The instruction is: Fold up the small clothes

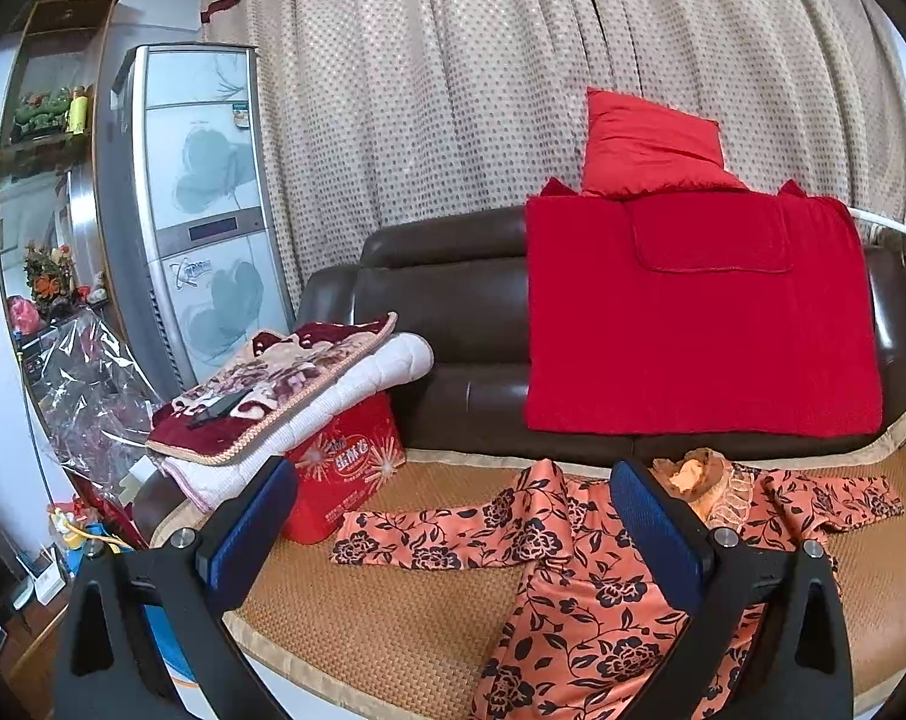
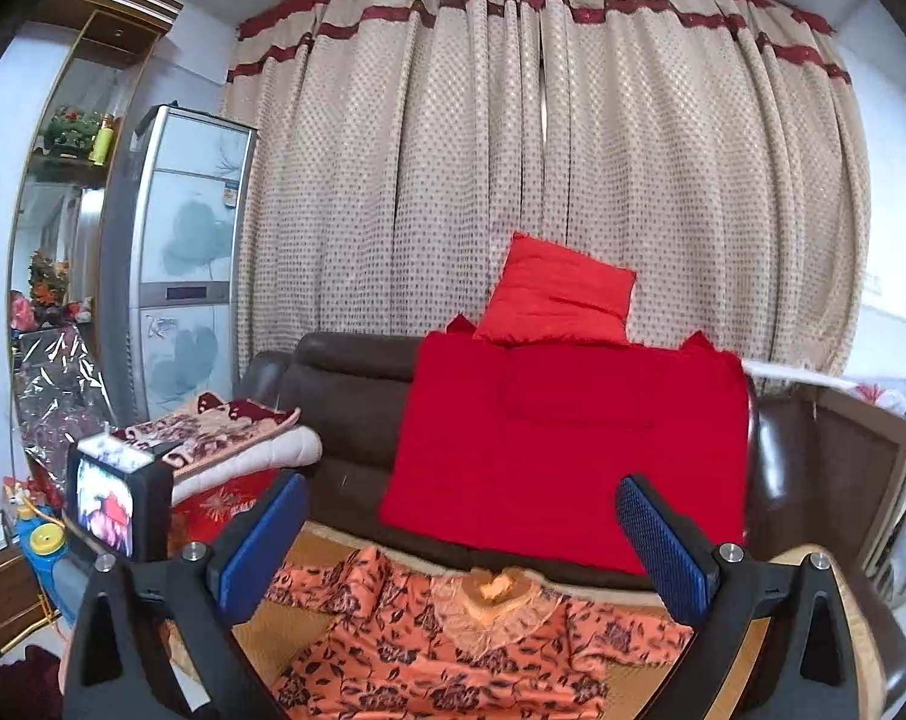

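Observation:
An orange top with black flowers (image 1: 573, 588) lies spread flat on the sofa's woven seat mat (image 1: 393, 618), sleeves out to both sides, lace collar (image 1: 702, 477) toward the backrest. It also shows in the right wrist view (image 2: 453, 648). My left gripper (image 1: 453, 516) is open and empty, hovering above the top's left sleeve and body. My right gripper (image 2: 462, 531) is open and empty, above the collar area. The left gripper's camera body (image 2: 117, 504) shows at the left of the right wrist view.
A red cloth (image 1: 699, 312) hangs over the brown sofa backrest (image 1: 453, 300) with a red cushion (image 1: 651, 144) on top. Folded blankets (image 1: 285, 390) sit on a red box (image 1: 345, 468) at the sofa's left end. A cabinet (image 1: 207, 204) and curtain (image 1: 453, 90) stand behind.

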Tool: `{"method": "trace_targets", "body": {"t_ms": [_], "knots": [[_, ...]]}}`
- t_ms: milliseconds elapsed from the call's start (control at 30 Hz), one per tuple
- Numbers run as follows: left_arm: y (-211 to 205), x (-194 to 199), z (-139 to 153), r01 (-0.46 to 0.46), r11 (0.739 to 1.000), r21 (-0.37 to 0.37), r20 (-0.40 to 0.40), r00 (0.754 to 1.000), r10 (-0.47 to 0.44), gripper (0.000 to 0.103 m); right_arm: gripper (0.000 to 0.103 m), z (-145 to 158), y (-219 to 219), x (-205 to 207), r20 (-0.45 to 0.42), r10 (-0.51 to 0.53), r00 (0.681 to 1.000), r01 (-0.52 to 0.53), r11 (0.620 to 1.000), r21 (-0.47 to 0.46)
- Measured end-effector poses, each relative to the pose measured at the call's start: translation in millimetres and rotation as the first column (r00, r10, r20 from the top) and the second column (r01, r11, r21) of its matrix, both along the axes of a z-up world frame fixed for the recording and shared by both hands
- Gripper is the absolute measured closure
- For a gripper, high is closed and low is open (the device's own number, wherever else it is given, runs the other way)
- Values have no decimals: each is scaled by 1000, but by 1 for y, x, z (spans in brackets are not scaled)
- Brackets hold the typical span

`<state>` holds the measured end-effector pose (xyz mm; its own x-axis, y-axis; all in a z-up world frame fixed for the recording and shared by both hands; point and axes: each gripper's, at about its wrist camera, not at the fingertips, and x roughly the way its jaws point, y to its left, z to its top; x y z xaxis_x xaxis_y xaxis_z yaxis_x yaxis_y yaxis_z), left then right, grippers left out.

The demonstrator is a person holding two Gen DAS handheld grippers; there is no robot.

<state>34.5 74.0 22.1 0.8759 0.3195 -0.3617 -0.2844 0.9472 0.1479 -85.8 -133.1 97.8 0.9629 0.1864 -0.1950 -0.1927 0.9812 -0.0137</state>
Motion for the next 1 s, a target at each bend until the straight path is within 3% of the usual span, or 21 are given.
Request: {"method": "trace_targets", "body": {"t_ms": [267, 567, 733, 833, 1000], "knots": [[-22, 21, -23, 51, 999, 0, -60, 997, -51, 0, 0, -99, -42, 46, -220, -117, 969, 128, 991, 35], [-70, 64, -48, 137, 990, -10, -101, 985, -138, 0, 0, -152, -99, 93, -330, -233, 915, 268, 961, 64], [-98, 98, -69, 187, 981, -59, -103, 976, -192, 0, 0, -186, -131, 130, -392, -276, 877, 332, 940, 82], [-112, 127, -94, 201, 974, -105, -119, 970, -213, 0, 0, -216, -169, 149, -445, -294, 846, 393, 907, 148], [-123, 182, -148, 213, 966, -143, -204, 949, -240, 0, 0, -274, -236, 183, -529, -319, 786, 517, 809, 281]]}}
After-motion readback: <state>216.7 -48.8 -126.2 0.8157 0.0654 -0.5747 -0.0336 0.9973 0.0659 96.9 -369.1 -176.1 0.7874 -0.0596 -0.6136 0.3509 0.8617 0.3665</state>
